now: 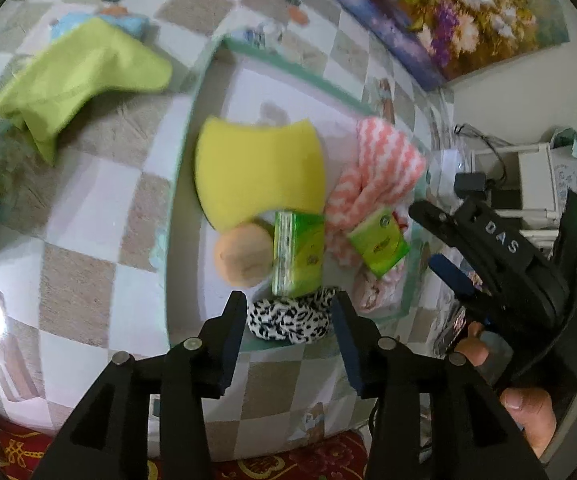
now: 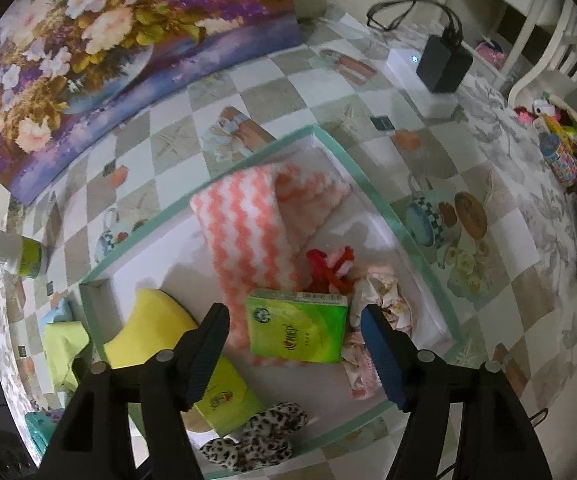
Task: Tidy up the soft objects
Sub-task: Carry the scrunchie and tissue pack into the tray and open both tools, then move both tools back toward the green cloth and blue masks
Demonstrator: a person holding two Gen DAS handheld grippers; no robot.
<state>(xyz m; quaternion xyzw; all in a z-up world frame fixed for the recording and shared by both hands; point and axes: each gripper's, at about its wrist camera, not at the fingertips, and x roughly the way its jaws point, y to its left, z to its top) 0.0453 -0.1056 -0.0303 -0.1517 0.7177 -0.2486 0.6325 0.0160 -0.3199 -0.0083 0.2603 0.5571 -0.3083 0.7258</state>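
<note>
A white tray with a mint rim [image 1: 192, 128] [image 2: 372, 184] holds a yellow sponge [image 1: 260, 168], a pink zigzag cloth [image 1: 384, 160] [image 2: 244, 216], two green tissue packs [image 1: 298, 252] [image 1: 378, 244], a peach ball [image 1: 242, 256] and a leopard-print scrunchie [image 1: 288, 320]. My left gripper [image 1: 288, 312] is open, and the scrunchie lies in the tray between its fingers. My right gripper [image 2: 293, 310] [image 1: 424, 236] hangs open over one tissue pack [image 2: 298, 328] without touching it. A lime cloth [image 1: 76, 80] lies outside the tray on the checked tablecloth.
A flower painting [image 2: 108, 40] leans at the table's back. A black charger [image 2: 444, 64] sits on a white box at the far right. A green-labelled jar [image 2: 24, 256] stands left of the tray. A white chair [image 2: 548, 60] is beyond the table.
</note>
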